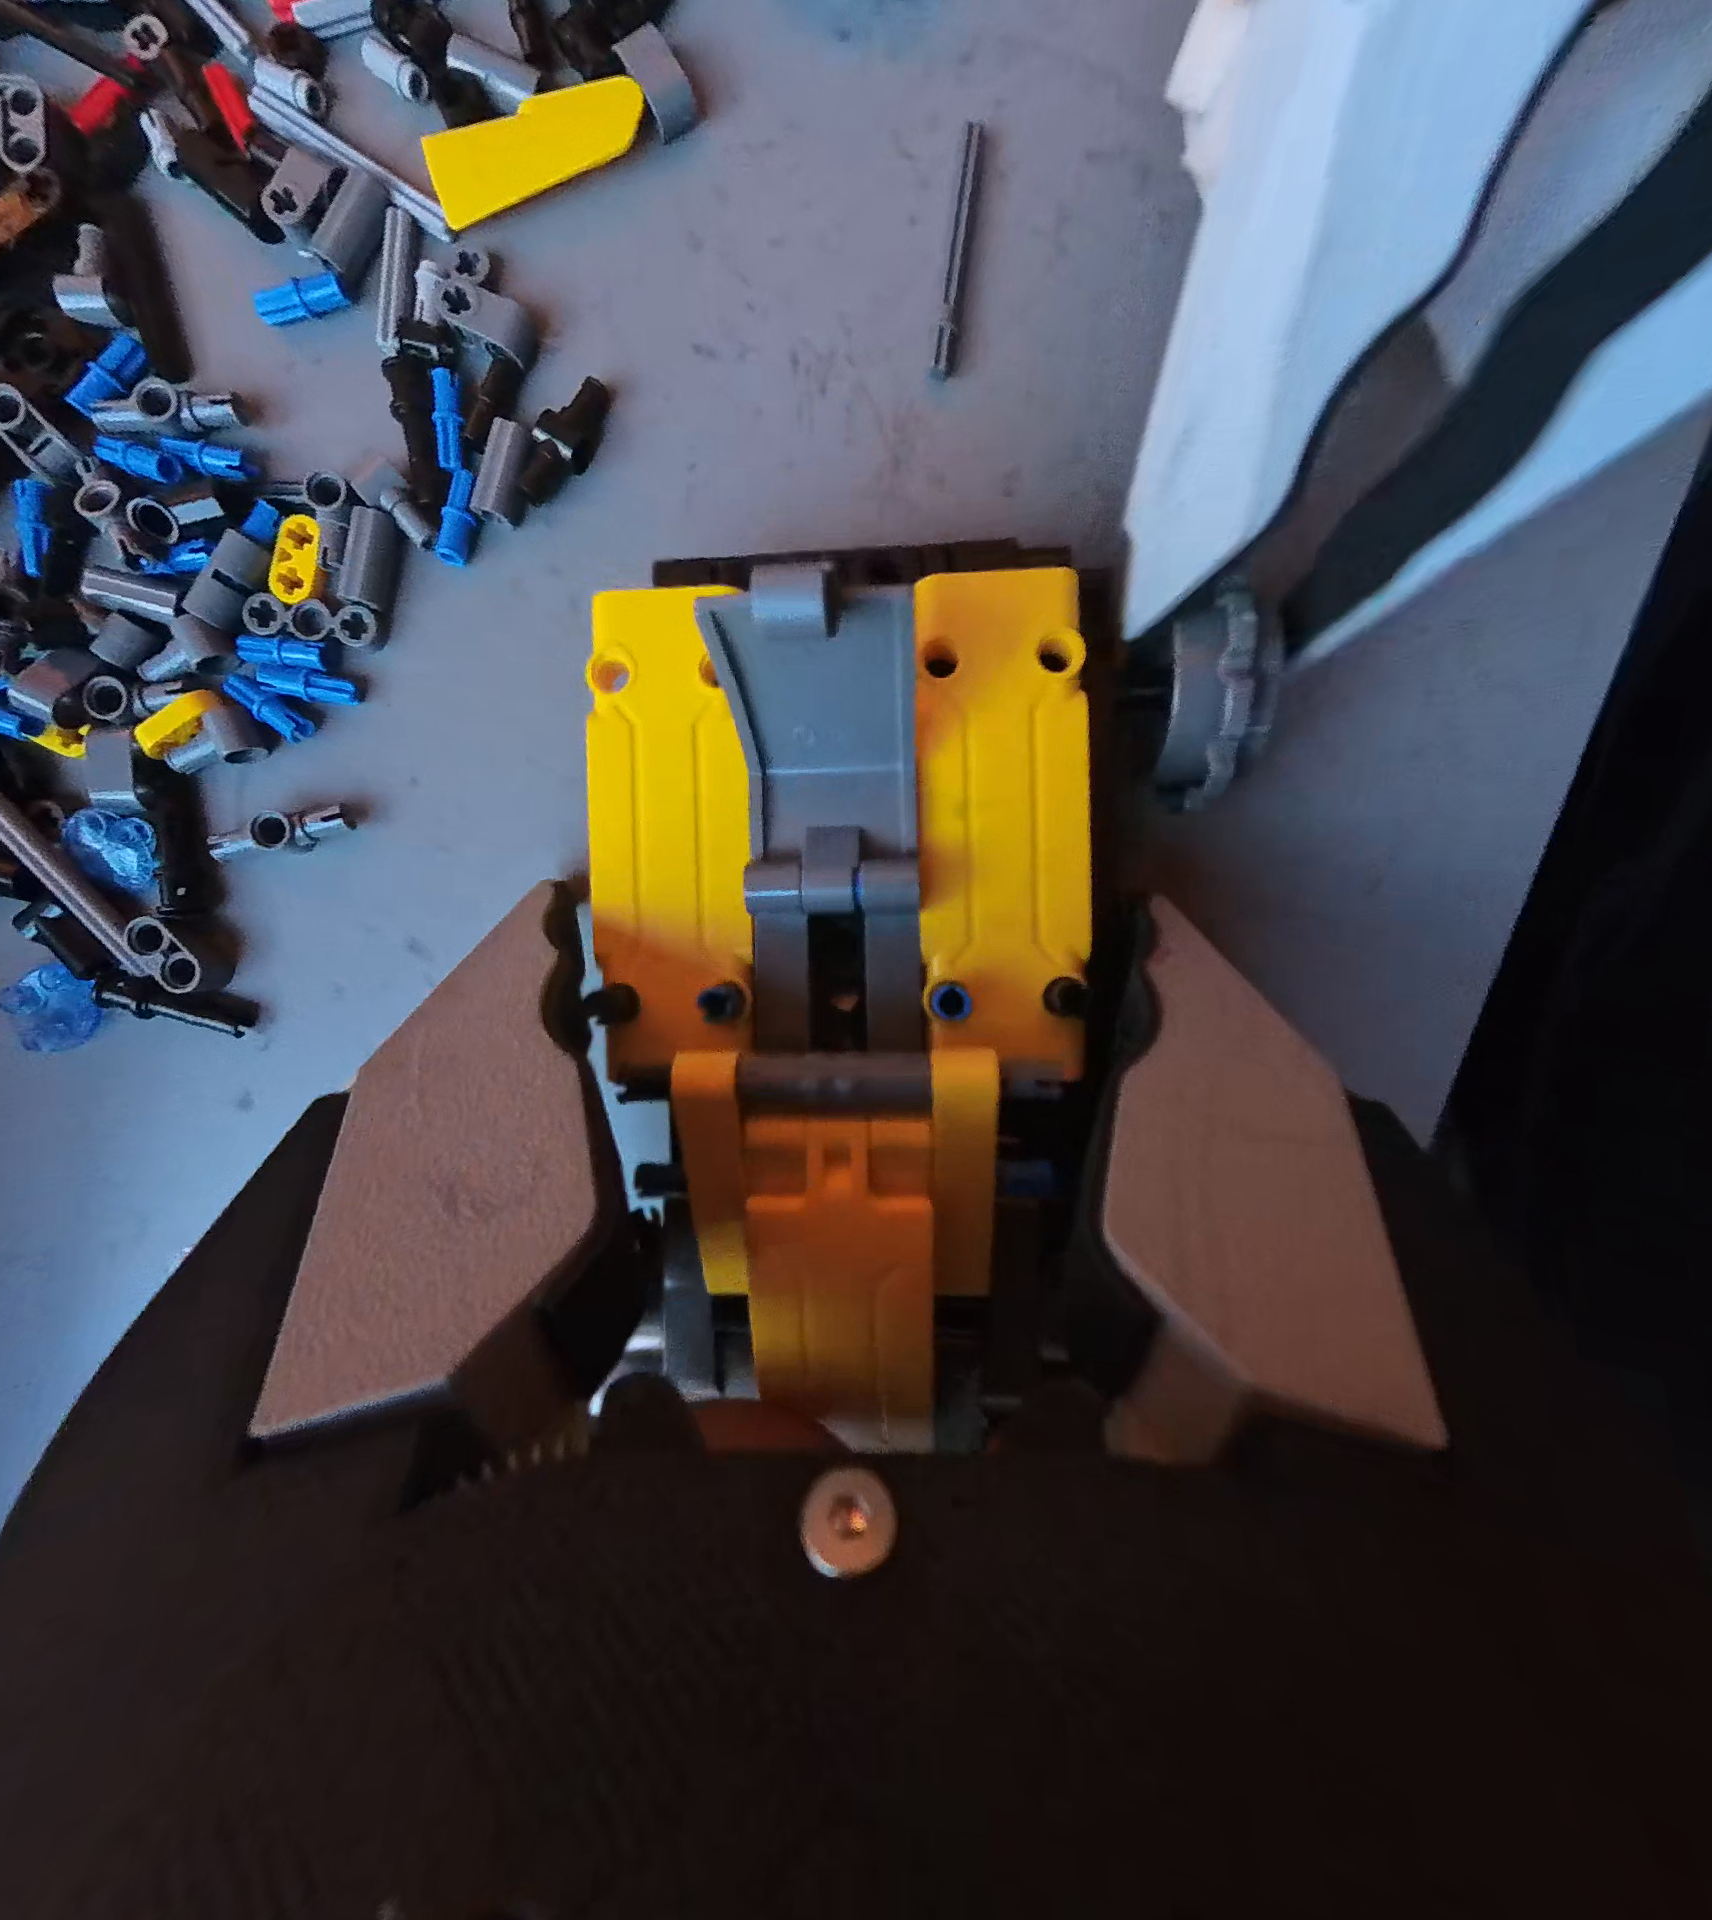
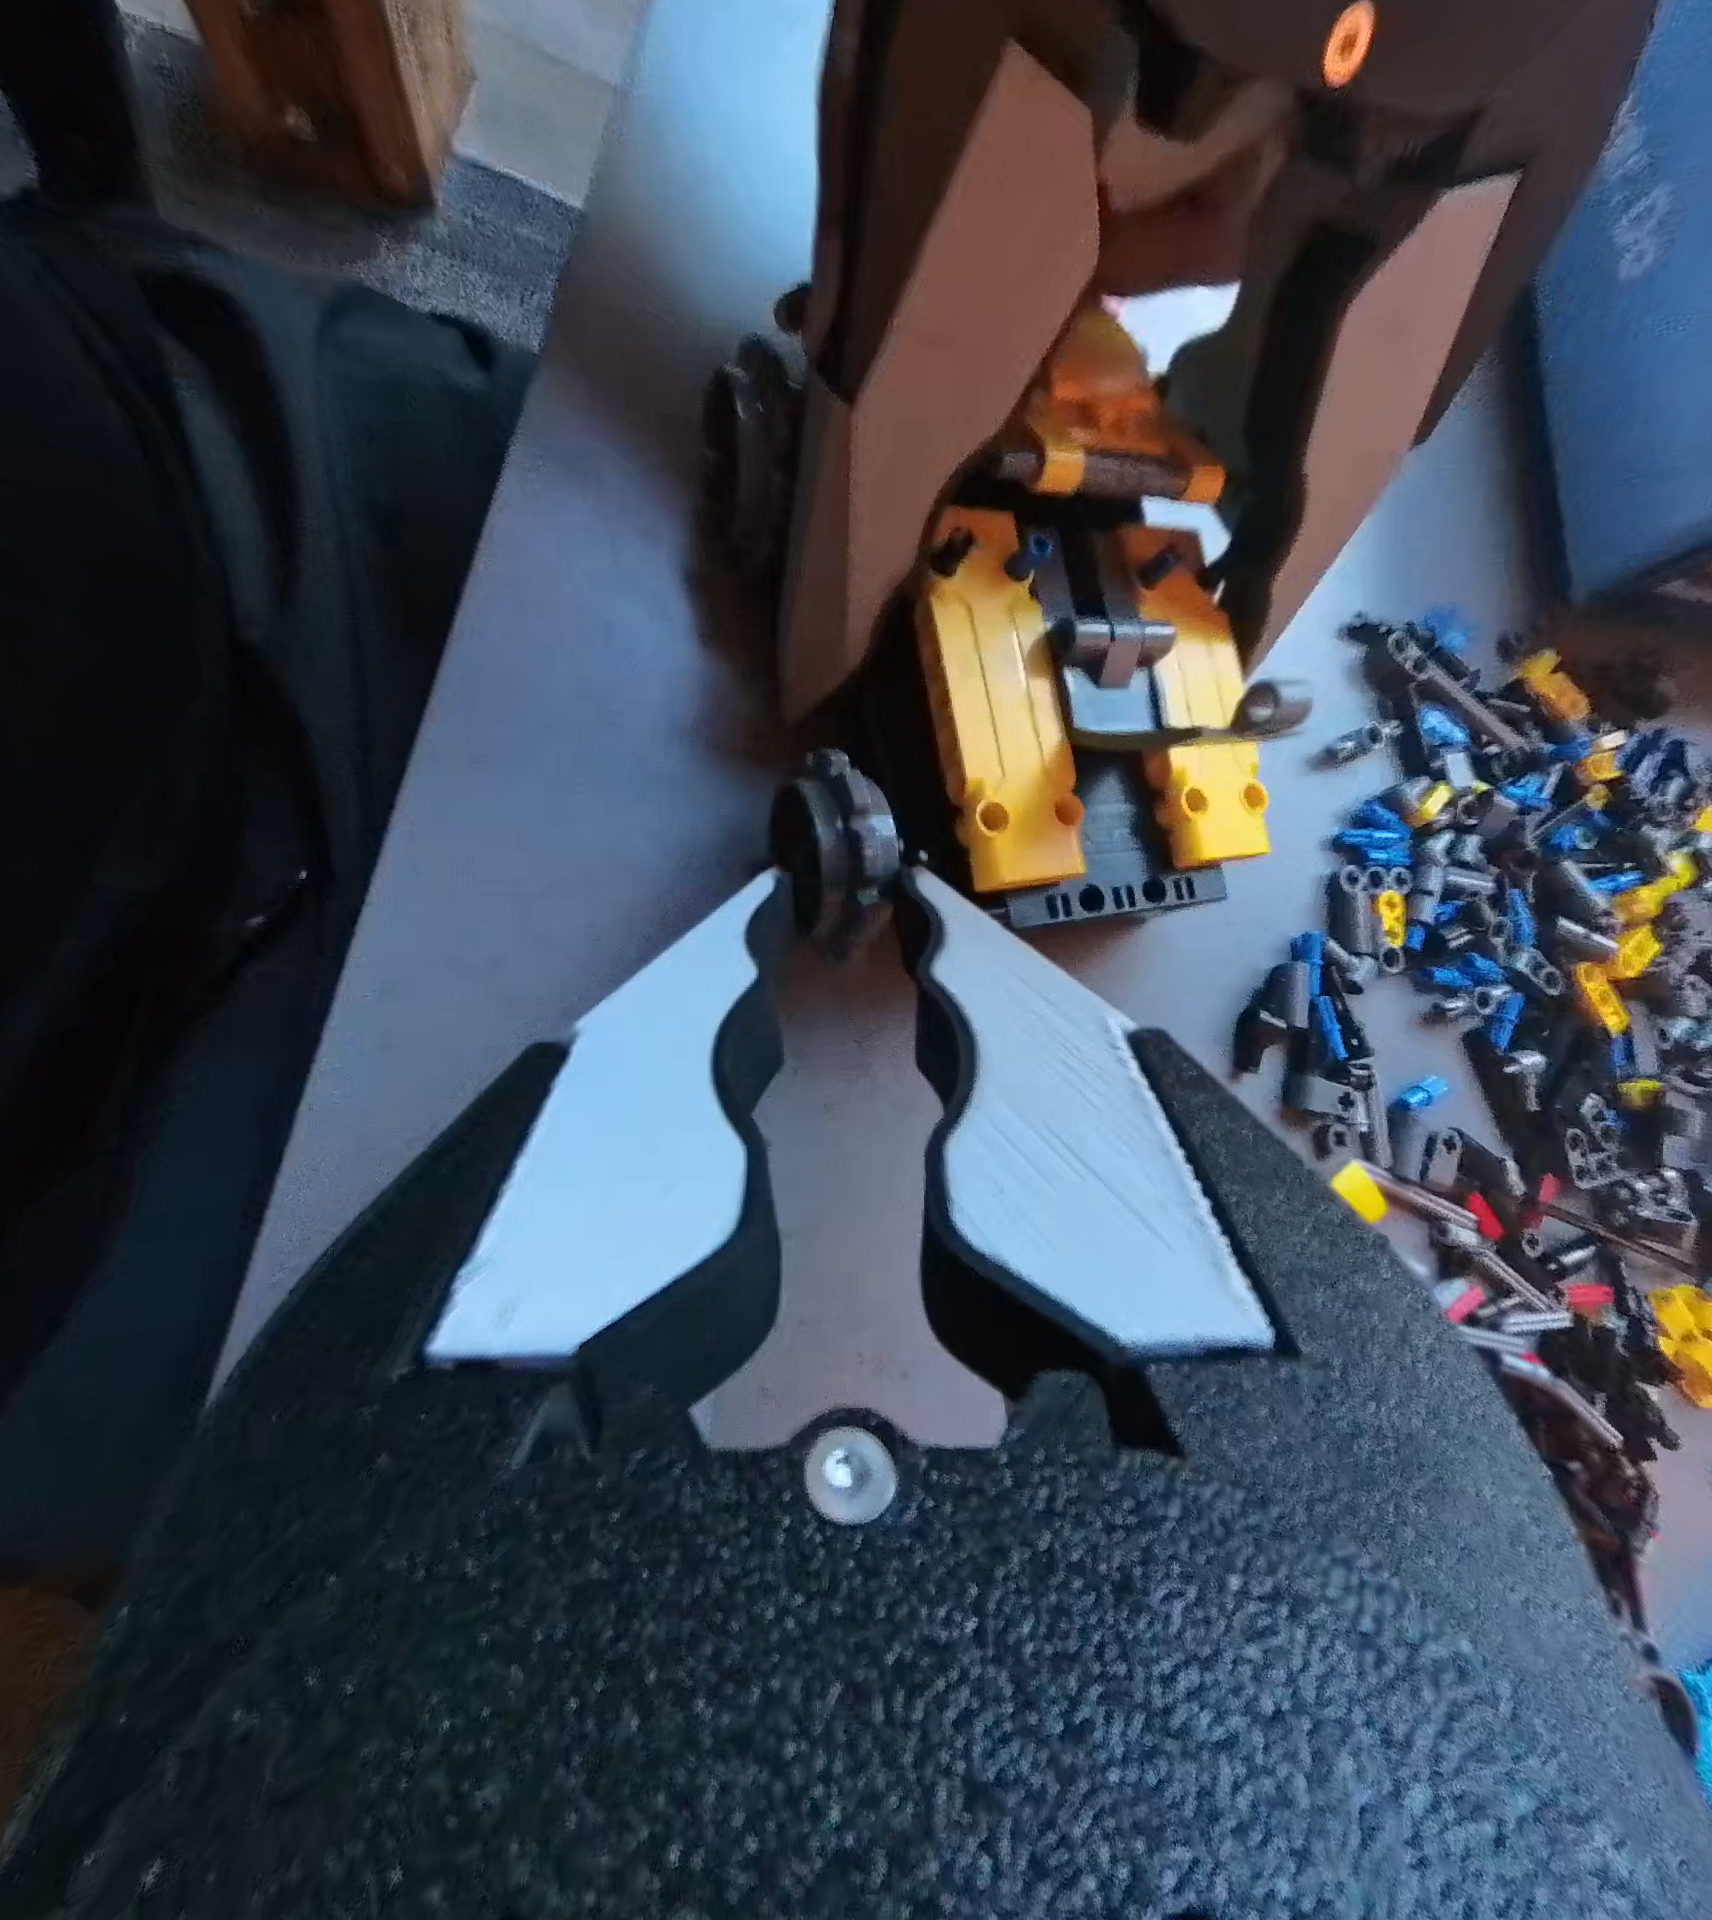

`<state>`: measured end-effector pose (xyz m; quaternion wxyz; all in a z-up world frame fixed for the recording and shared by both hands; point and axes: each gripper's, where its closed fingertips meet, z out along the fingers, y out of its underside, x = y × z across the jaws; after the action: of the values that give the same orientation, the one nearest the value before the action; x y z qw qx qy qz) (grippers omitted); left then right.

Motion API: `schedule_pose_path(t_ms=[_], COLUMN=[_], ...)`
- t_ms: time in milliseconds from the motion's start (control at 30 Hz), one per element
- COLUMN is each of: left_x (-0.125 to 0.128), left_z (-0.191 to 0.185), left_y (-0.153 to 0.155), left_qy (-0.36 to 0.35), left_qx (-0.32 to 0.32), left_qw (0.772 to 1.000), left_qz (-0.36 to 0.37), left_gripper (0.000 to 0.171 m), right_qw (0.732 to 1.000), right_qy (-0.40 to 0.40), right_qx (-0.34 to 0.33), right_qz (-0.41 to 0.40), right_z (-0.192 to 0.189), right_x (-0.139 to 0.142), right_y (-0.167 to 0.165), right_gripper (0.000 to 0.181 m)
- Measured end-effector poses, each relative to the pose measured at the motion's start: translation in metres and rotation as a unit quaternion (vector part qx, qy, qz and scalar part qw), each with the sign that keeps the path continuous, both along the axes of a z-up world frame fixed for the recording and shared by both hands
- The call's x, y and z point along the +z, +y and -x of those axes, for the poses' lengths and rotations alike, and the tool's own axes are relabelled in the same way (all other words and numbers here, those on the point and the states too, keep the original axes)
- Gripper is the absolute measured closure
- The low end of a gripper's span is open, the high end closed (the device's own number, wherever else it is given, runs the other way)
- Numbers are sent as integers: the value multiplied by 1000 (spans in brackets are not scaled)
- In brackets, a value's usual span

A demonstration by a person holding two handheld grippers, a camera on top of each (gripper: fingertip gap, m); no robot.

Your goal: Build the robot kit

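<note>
My left gripper [image 1: 857,914] has brown fingers and is shut on a yellow and grey toy-brick vehicle model [image 1: 665,790], gripping its two sides on the grey table [image 1: 779,395]. My right gripper [image 2: 844,883] has white fingers, and its tips pinch a dark grey wheel hub [image 2: 826,831] on the model's side. In the left wrist view the right gripper's white fingers [image 1: 1351,312] come in from the upper right to that hub [image 1: 1216,707]. In the right wrist view the left gripper [image 2: 1039,675] stands over the model [image 2: 997,727].
A pile of loose blue, grey, black and yellow brick parts [image 1: 104,520] lies left of the model and also shows in the right wrist view [image 2: 1558,987]. A yellow panel [image 1: 535,151] and a thin grey axle [image 1: 958,249] lie apart. A blue box [image 2: 1662,364] stands behind. Dark fabric [image 2: 104,727] lies beyond the table edge. About 8 centimetres separates my right fingertips from the thin grey axle [image 1: 958,249].
</note>
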<state>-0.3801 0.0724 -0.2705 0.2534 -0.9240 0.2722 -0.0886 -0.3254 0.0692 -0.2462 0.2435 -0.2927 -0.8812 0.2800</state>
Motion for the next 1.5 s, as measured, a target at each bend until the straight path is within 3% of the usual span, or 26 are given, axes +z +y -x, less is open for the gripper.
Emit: schedule_pose_path(t_ms=[400,767,867,933,1033,1100,1167,1333,1500], left_x=[-1,-1,0,0,1,3,3,6,5], left_z=[-6,-12,-13,-17,-15,-15,-17,-18,-18], left_y=[6,7,6,4,3,3,1,1,1], left_qy=[28,5,4,3,3,-2,-1,-12,-10], left_qx=[-7,-34,-38,-50,-51,-46,-46,-45,-49], left_qw=[999,999,999,999,999,999,999,998,998], left_qz=[24,4,2,-2,-13,-25,-27,-42,-36], left_gripper=[74,75,75,75,75,75,75,75,75], right_qw=[986,939,940,954,992,998,999,995,994], right_qy=[-70,-177,-180,-157,-63,6,10,4,10], right_qx=[44,89,94,101,85,63,42,11,30], right_qz=[144,281,274,233,70,-1,20,94,103], right_z=[-1,-11,-13,-15,-10,-9,-16,-20,-18], right_x=[2,6,6,6,4,5,2,7,7], right_y=[-8,-15,-17,-20,-16,-12,-13,-3,-5], right_gripper=[165,169,169,169,166,163,155,164,163])
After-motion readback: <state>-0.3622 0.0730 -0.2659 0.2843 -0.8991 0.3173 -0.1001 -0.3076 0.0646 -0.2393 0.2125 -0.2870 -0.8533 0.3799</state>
